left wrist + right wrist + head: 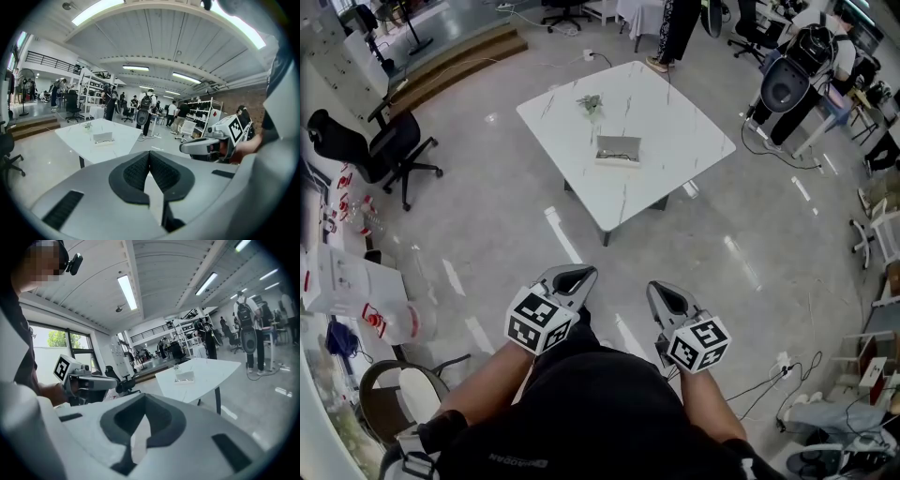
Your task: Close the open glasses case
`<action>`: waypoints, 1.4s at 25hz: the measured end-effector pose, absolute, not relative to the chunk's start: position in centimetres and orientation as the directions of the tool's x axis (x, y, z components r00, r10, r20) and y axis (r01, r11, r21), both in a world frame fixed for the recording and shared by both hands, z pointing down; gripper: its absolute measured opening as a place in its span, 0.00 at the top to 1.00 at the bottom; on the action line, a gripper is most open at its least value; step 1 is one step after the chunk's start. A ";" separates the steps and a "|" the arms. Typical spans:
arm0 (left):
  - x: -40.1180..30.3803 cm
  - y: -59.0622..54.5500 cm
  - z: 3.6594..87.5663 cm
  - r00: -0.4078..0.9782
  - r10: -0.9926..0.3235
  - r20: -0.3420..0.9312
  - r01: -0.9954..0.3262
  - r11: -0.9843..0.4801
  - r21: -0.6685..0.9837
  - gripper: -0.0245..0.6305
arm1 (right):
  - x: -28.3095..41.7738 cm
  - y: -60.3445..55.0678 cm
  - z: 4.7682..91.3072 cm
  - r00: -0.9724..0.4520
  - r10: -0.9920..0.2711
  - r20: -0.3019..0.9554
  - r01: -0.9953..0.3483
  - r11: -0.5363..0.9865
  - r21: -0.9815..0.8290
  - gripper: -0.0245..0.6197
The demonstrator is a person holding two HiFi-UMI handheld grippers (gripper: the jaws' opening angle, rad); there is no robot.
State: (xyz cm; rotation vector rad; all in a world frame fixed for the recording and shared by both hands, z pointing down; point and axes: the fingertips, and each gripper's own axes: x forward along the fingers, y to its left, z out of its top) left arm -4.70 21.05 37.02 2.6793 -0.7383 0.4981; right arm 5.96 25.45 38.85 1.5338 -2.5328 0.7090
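Standing on the polished grey floor of a busy workshop, a person in a dark top holds a grey plastic hand-held claw in each fist, close in front of the waist. The left claw carries a black-and-white marker cube. Its two dark-padded jaws are pressed together at the tips with nothing between them. The right claw, just beside it, is likewise pressed together and empty.

Both claws point toward a square white marble-patterned desk on dark legs, which stands well apart from the person across open floor. Near the middle of the desk lies the open glasses case, a flat pale grey rectangular box with its lid raised, touched by neither claw. Beyond it, toward the desk's far corner, sits a small grey-green object. It is possibly a folded pair of glasses, though it is too small to be sure.

A black swivel office chair stands off to the left of the desk. Farther back, several people stand among white shelving racks.
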 end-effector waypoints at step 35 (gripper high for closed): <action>-6.0 -10.5 37.3 0.863 -0.337 0.377 -0.437 -0.872 0.221 0.96 | 4.4 -3.4 38.5 -0.352 -0.847 0.399 -0.926 0.254 -0.278 0.96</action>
